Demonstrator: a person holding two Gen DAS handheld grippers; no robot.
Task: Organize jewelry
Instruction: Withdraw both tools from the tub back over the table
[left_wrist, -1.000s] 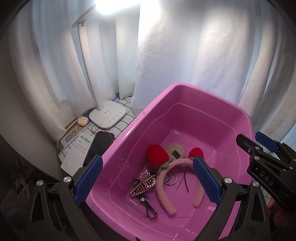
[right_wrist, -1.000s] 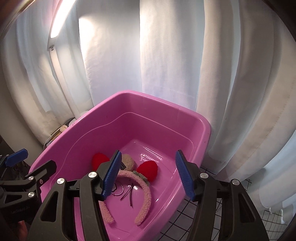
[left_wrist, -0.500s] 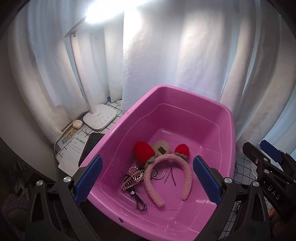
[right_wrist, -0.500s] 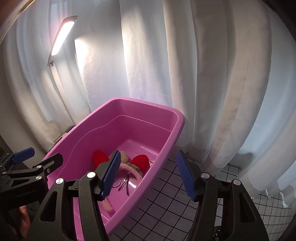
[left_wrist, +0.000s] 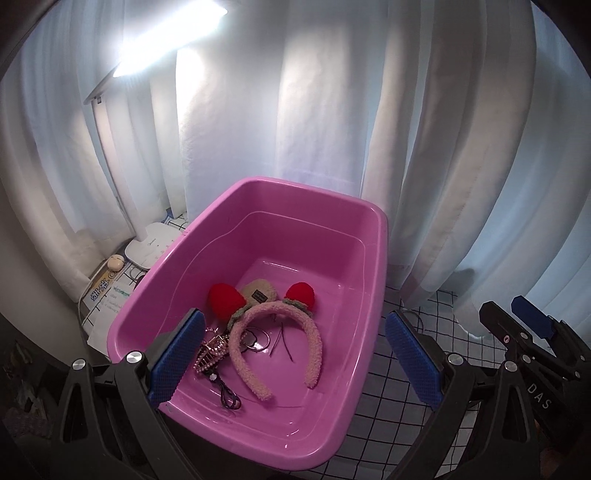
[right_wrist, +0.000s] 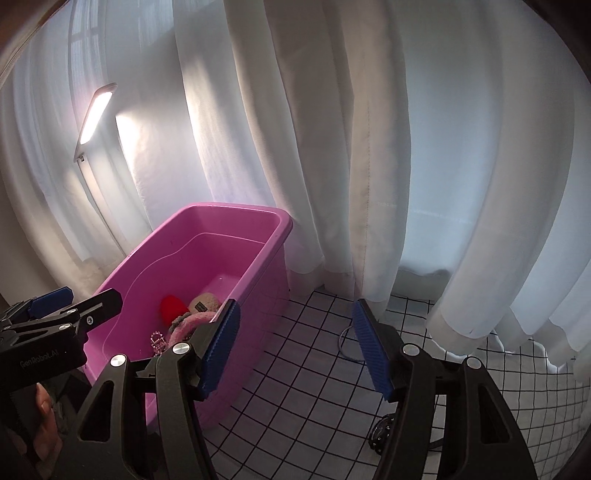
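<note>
A pink plastic tub (left_wrist: 373, 236) stands on a white grid-patterned cloth (right_wrist: 295, 369). In it lie a fuzzy pink headband with red ears (left_wrist: 277, 314), a beige plush piece (left_wrist: 260, 290), a pearl hair claw (left_wrist: 210, 350), thin rings (left_wrist: 255, 338) and a black cord (left_wrist: 227, 397). My left gripper (left_wrist: 295, 350) is open and empty, held above and in front of the tub. My right gripper (right_wrist: 295, 347) is open and empty, right of the tub (right_wrist: 273, 236), above the cloth. A thin wire loop (right_wrist: 345, 345) lies on the cloth between its fingers.
White curtains (right_wrist: 369, 147) hang close behind the tub. A lit desk lamp (left_wrist: 155, 40) stands at the left with its white base (left_wrist: 155, 247); a small round figure (left_wrist: 115, 262) and papers (left_wrist: 107, 291) lie beside it. A dark round object (right_wrist: 382, 432) sits near the right gripper.
Both grippers have pulled back and up from the tub. The right one has swung right, from over the tub to over the cloth. Both stayed open.
</note>
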